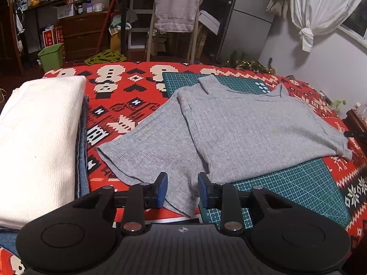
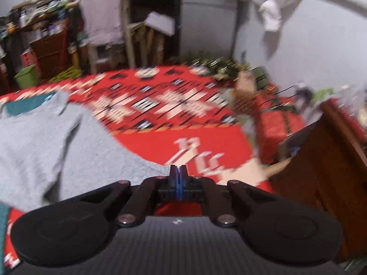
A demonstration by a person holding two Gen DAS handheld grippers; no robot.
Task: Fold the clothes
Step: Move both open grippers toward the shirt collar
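Right, step in hand: a fold of the grey ribbed knit top, as I judge it, with my left side about to take hold and my right side seemingly already holding.

Garment: it lies flat, partly on the dark green gridded cutting mat and partly on the red patterned blanket, with one side already turned over the body.

Left gripper: my blue pads stand spread, one to each side of the near lower edge of the knit, gripping nothing.

Right gripper: my jaws are pressed together at the far right tip of the grey cloth; the view is blurred, so I believe a thin edge is pinched but cannot swear to it.

Doing it well: I would lower the left pads until cloth sits between them, close on both layers of the hem and not just the top one, then lift only enough to clear the mat.

Pairing: I would move both hands at one height and pace, so the fold line runs straight across the ribs.

Risk: ribbed knit stretches, so a hard pull would skew the edge.

Neighbours: the folded white ribbed cloth sits on a folded blue fabric, just beside the top's left edge; I would keep the sweep away from them.
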